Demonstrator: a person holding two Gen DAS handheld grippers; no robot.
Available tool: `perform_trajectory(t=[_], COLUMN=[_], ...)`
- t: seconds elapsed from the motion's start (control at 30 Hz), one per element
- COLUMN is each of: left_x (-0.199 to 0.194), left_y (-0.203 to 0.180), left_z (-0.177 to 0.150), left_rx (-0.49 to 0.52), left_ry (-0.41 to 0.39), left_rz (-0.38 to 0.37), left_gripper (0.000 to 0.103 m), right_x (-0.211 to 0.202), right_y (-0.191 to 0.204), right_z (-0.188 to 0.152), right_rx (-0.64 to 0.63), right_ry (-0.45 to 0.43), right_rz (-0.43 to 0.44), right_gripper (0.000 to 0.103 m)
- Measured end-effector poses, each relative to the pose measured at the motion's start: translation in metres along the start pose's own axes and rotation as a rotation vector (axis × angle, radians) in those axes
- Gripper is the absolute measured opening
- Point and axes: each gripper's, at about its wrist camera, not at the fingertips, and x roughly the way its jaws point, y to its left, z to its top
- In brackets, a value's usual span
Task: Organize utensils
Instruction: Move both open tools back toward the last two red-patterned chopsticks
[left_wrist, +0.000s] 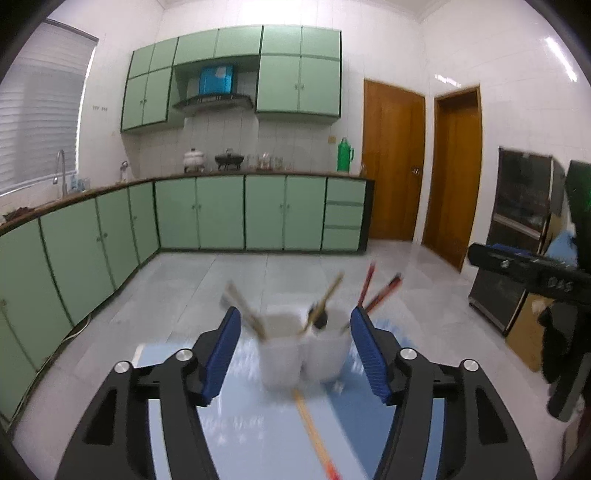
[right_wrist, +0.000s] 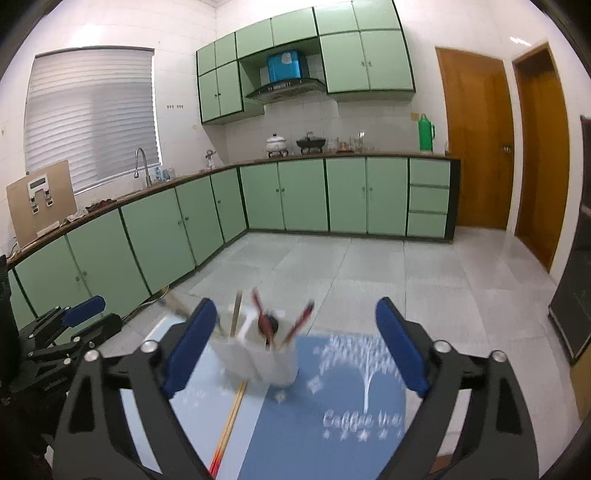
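A white holder with compartments (left_wrist: 303, 356) stands on a blue mat (left_wrist: 258, 424) and holds chopsticks, red-handled utensils and a dark spoon. It is blurred in both views. It also shows in the right wrist view (right_wrist: 258, 358). A pair of chopsticks (left_wrist: 314, 432) lies flat on the mat in front of it, also seen in the right wrist view (right_wrist: 229, 424). My left gripper (left_wrist: 293, 332) is open and empty, its fingers either side of the holder, short of it. My right gripper (right_wrist: 295, 347) is open and empty, to the right of the holder.
The mat (right_wrist: 332, 406) carries a white tree print and lies on a table. Green kitchen cabinets (right_wrist: 184, 229) run along the left and back walls. Wooden doors (right_wrist: 476, 140) stand at the right. The other gripper (right_wrist: 74, 325) shows at the left of the right wrist view.
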Motion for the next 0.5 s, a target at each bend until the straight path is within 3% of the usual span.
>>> perform_trajectory(t=[0.33, 0.5], left_x=[0.005, 0.010], left_y=[0.013, 0.020], left_z=[-0.107, -0.140], left_rx=[-0.067, -0.078], left_ry=[0.211, 0.259], left_rz=[0.026, 0.044], left_gripper=[0.063, 0.064], right_x=[-0.001, 0.009], right_y=[0.026, 0.046], right_z=[-0.116, -0.156], right_rx=[0.032, 0.023], right_ry=[0.143, 0.199], right_rz=[-0.006, -0.006], right_gripper=[0.089, 0.089])
